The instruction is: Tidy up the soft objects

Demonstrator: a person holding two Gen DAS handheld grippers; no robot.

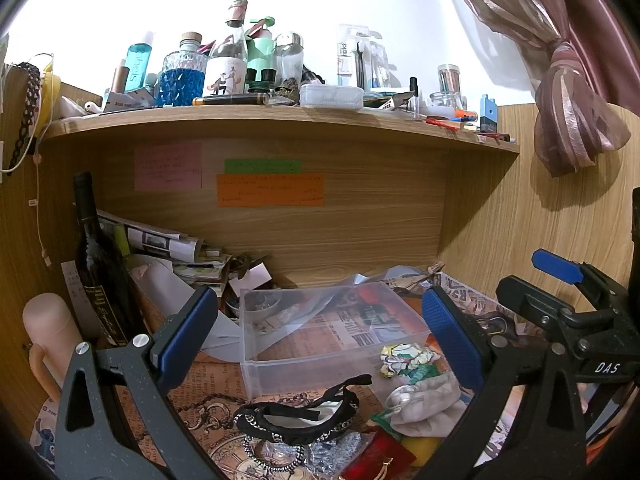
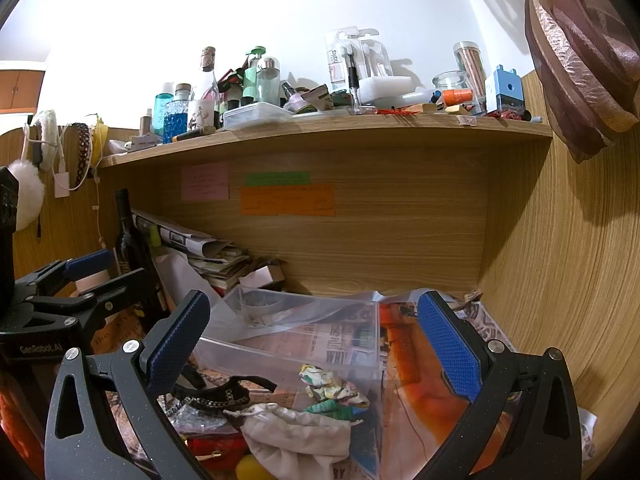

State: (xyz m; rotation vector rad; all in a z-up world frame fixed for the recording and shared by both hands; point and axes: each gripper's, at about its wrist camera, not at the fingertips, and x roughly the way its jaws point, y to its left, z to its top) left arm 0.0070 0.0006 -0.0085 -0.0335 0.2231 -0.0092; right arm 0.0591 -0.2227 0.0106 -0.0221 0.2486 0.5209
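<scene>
A heap of soft things lies on the printed paper in front of a clear plastic bin (image 1: pixel 256 372) (image 2: pixel 304 300). It holds a black studded band (image 1: pixel 296 416) (image 2: pixel 216 394), a grey drawstring pouch (image 1: pixel 424 404) (image 2: pixel 296 436) and a patterned cloth scrap (image 1: pixel 408 358) (image 2: pixel 332 386) by the bin's near right corner. I cannot tell whether the scrap is inside the bin. My left gripper (image 1: pixel 320 336) hovers open above the band and bin, holding nothing. My right gripper (image 2: pixel 312 344) is open over the pouch and scrap, also with nothing in it.
A red item (image 1: pixel 380 456) and a yellow ball (image 2: pixel 250 468) lie under the pouch. A dark wine bottle (image 1: pixel 96 264) and stacked papers (image 1: pixel 168 244) crowd the left of the nook. A cluttered wooden shelf (image 1: pixel 280 124) hangs overhead, and a curtain (image 1: pixel 576 120) at the right.
</scene>
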